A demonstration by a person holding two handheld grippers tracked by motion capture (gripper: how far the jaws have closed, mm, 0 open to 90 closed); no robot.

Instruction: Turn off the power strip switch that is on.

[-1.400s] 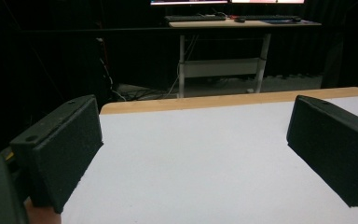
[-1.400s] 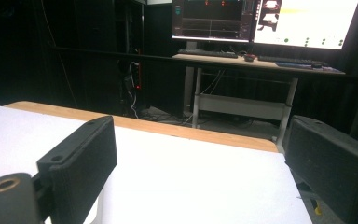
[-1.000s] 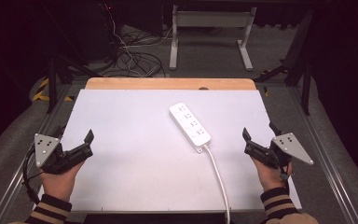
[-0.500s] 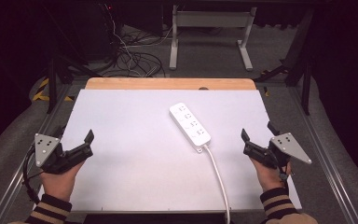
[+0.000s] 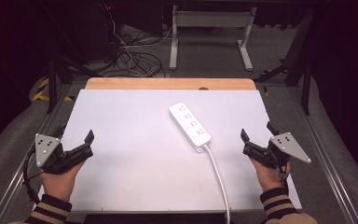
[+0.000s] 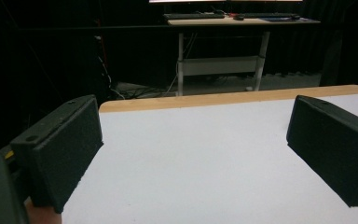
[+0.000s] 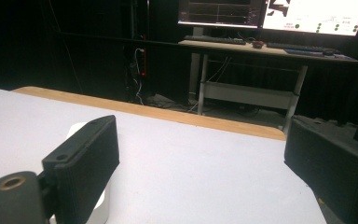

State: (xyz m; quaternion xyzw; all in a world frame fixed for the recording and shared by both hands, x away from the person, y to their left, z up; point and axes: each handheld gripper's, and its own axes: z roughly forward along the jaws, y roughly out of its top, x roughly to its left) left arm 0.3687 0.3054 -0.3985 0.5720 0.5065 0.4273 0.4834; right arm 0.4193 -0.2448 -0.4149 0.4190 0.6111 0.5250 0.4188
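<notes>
A white power strip (image 5: 189, 126) lies at an angle on the white table top (image 5: 130, 121), a little right of the middle. Its white cable (image 5: 218, 177) runs back to the near edge. My left gripper (image 5: 77, 136) is held open over the table's left edge, nothing between its jaws. My right gripper (image 5: 257, 131) is open near the right edge, a short way right of the strip's cable end. In the left gripper view the left gripper (image 6: 193, 140) shows bare table between the jaws. In the right gripper view the power strip (image 7: 77, 128) peeks out behind the left jaw of the right gripper (image 7: 205, 158).
A wooden strip (image 5: 168, 83) borders the table's far edge. Behind it are a desk frame (image 5: 209, 28) and loose cables (image 5: 130, 60) on the floor. Monitors (image 7: 270, 14) stand on a far desk. Metal rails (image 5: 326, 154) run along both table sides.
</notes>
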